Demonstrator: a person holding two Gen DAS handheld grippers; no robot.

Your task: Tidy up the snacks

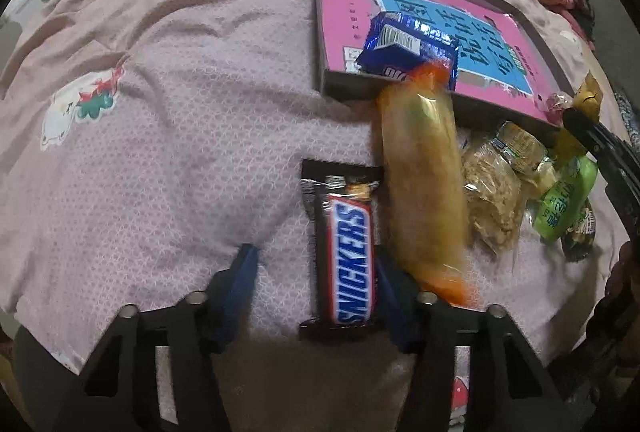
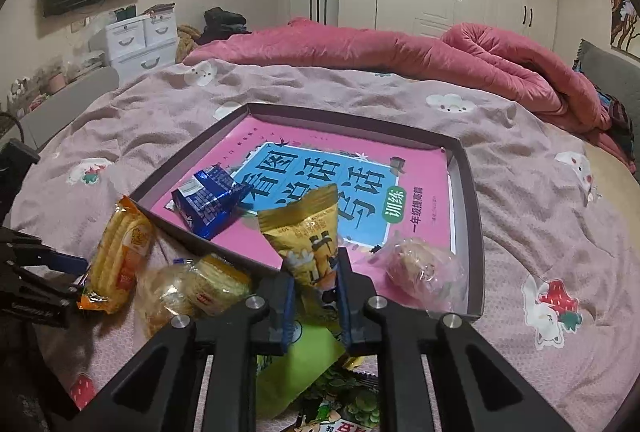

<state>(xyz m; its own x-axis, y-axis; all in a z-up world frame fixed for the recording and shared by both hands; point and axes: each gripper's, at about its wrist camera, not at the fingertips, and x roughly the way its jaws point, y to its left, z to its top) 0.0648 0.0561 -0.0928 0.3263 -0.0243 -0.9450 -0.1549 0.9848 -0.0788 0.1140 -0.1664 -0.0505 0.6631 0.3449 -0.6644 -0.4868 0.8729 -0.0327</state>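
Bedsheet was dusty pink w/ small white dots & cartoon strawberry prints. Box had grey walls, pink-and-blue book inside. Snickers bar brown w/ blue lettering; wafer pack blue; peanut pack yellow; quilt deep pink.

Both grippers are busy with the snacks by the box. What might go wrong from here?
The left gripper straddles the Snickers bar, but the yellow corn snack lies against it; closing may nudge or pinch that too. The right gripper pinches only the lower part of the yellow packet, so it could swing or slip above the box.
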